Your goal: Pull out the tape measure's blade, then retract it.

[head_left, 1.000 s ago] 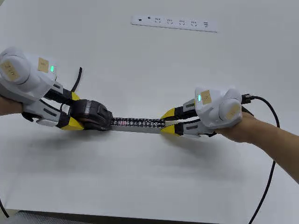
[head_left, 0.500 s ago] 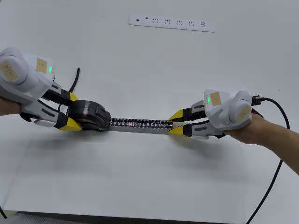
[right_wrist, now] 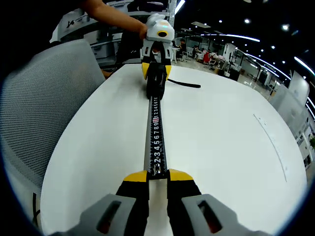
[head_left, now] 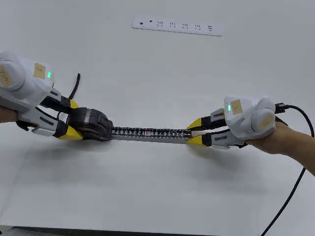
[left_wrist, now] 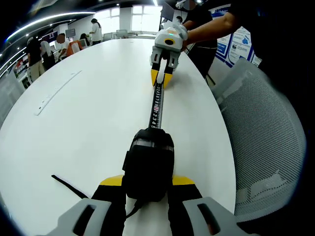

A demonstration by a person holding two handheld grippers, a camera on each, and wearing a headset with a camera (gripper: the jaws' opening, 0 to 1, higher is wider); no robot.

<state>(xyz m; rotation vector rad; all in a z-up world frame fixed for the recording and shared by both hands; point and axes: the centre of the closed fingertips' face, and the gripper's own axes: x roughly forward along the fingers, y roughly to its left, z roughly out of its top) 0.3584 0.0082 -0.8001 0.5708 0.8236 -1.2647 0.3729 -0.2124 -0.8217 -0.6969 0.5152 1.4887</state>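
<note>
The black tape measure case [head_left: 89, 124] rests on the white table, clamped between the yellow-tipped jaws of my left gripper [head_left: 69, 119]. Its dark numbered blade [head_left: 150, 133] stretches rightward to my right gripper [head_left: 196, 132], which is shut on the blade's end. In the left gripper view the case [left_wrist: 148, 162] sits between the jaws of the left gripper [left_wrist: 147, 181], and the blade [left_wrist: 156, 103] runs off to the right gripper [left_wrist: 161, 77]. The right gripper view shows the blade [right_wrist: 156, 140] leading from my right gripper [right_wrist: 157, 174] to the case [right_wrist: 155, 86].
A white power strip [head_left: 177, 25] lies at the far side of the table [head_left: 147, 187]. A black cable [head_left: 290, 196] trails from the right gripper. A grey mesh chair [right_wrist: 49, 108] stands by the table edge. People sit in the room beyond.
My right gripper has moved to the right with the blade end, drawing more blade out of the case. The left gripper and case have held roughly still.
</note>
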